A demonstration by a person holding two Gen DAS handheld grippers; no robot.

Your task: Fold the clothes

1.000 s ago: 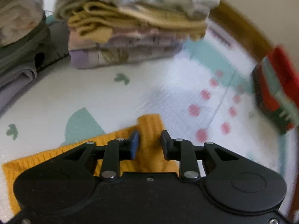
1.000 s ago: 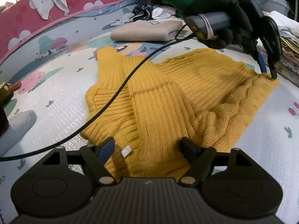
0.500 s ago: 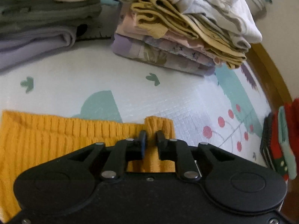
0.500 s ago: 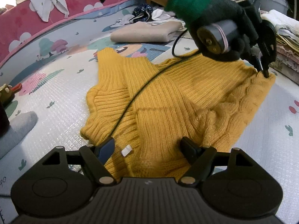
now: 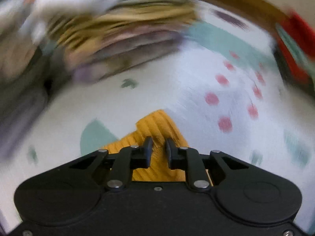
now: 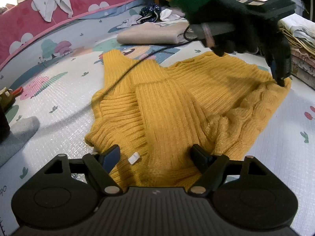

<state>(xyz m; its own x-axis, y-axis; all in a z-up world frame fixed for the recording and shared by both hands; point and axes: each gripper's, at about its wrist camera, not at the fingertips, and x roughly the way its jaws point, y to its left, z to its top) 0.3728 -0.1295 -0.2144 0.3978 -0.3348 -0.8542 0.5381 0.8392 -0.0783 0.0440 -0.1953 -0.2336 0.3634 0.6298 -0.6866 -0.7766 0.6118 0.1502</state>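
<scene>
— Left gripper (image 5: pixel 158 144) clamped on a corner of the yellow sweater (image 6: pixel 173 106), at 2 o'clock in the right view. Right gripper (image 6: pixel 156 154) spread wide at 6 o'clock, holding nothing.

— And progress?

— Barely begun, by the look. Sweater sprawled on the play mat (image 6: pixel 59 118), one sleeve laid across the body, hem rumpled. Body folds left to do. Stacks of folded clothes (image 5: pixel 122 39) blurred at 12 o'clock.

Left wrist view: low and close over the mat (image 5: pixel 157 90), facing a blurred stack of folded clothes (image 5: pixel 122 37). Right wrist view: low at the opposite edge of the yellow sweater (image 6: pixel 177 106), facing across it toward the left gripper (image 6: pixel 280 78). The 2 views share the sweater corner (image 5: pixel 157 125) and that stack (image 6: pixel 299 45).
</scene>
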